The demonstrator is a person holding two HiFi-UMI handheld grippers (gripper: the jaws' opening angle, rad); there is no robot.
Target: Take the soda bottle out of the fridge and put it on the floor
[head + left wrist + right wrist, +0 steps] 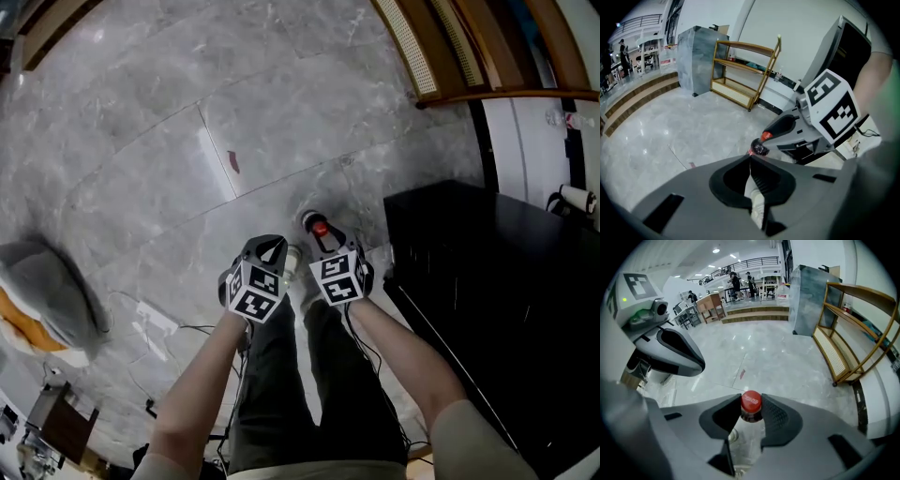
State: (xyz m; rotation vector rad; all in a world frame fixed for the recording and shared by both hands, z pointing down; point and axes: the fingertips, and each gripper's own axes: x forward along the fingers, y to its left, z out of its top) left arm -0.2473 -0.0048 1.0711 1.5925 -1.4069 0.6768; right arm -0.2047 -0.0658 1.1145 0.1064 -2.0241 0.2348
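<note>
My right gripper (322,234) is shut on the neck of the soda bottle (749,427), just under its red cap (751,401). The bottle holds dark liquid and hangs below the jaws, over the grey marble floor (187,141). In the head view the cap (320,228) shows in front of the right gripper's marker cube. My left gripper (274,251) is right beside it on the left, its jaws shut with nothing between them. The left gripper view shows the right gripper (787,129) and the cap (766,136) just past my own fingertips (750,157).
The black fridge (497,281) stands close on the right. A wooden shelf rack (853,333) stands by the wall beyond it. A power strip with cables (155,321) and a grey bag (47,291) lie on the floor at the left. The person's legs are below the grippers.
</note>
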